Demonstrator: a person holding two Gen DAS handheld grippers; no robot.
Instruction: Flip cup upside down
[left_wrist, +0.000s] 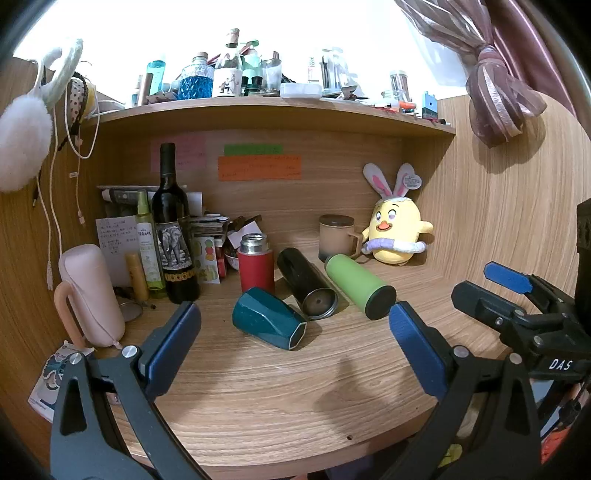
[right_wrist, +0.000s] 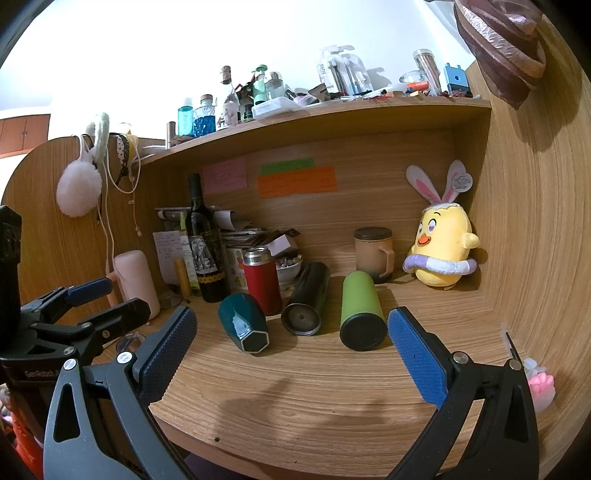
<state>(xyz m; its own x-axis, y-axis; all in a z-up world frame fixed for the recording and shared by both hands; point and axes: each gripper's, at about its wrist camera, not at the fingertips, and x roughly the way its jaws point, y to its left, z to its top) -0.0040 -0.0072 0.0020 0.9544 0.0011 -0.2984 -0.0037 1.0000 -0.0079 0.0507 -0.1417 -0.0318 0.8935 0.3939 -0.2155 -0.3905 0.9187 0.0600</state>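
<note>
A teal faceted cup (left_wrist: 267, 323) lies on its side on the wooden desk, its hexagonal base toward me; it also shows in the right wrist view (right_wrist: 243, 322). A black tumbler (left_wrist: 306, 283) and a green tumbler (left_wrist: 359, 285) lie on their sides beside it, and a red flask (left_wrist: 256, 263) stands upright behind. My left gripper (left_wrist: 293, 343) is open and empty, just in front of the teal cup. My right gripper (right_wrist: 291, 345) is open and empty, short of the three lying cups (right_wrist: 360, 309).
A wine bottle (left_wrist: 173, 229), a spray bottle and a pink case (left_wrist: 92, 295) stand at the left. A lidded mug (left_wrist: 337, 236) and a yellow chick plush (left_wrist: 395, 232) stand at the back right. The shelf above carries several bottles. Wooden walls close both sides.
</note>
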